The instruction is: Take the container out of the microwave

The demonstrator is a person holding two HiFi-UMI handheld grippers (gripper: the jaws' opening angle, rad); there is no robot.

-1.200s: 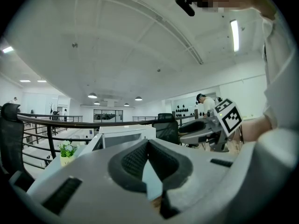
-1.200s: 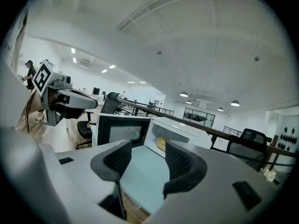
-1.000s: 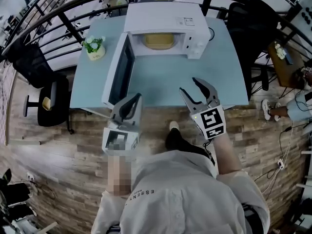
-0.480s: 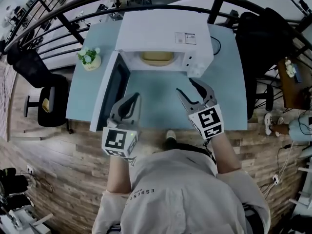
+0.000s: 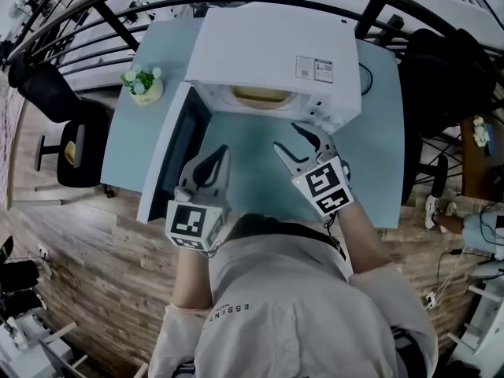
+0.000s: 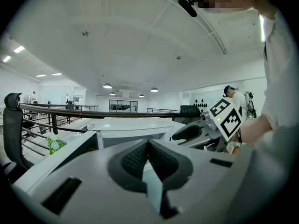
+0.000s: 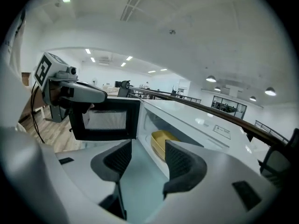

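A white microwave (image 5: 268,57) stands on the pale blue table (image 5: 370,172) with its door (image 5: 169,160) swung open to the left. Inside sits a yellow container (image 5: 260,95) (image 7: 163,141). My right gripper (image 5: 298,146) (image 7: 145,160) is open, just in front of the microwave's opening, with nothing between its fingers. My left gripper (image 5: 211,166) (image 6: 148,160) is shut and empty, held over the table beside the open door (image 6: 70,150). The right gripper (image 6: 196,132) also shows in the left gripper view.
A small potted plant (image 5: 142,83) stands on the table left of the microwave. Black office chairs (image 5: 67,144) stand on the wooden floor at the left, another chair (image 5: 449,69) at the right. A black railing (image 5: 118,22) runs behind the table.
Both grippers have moved forward toward the microwave. The right gripper now sits just before the opening, and the left one is over the table by the door.
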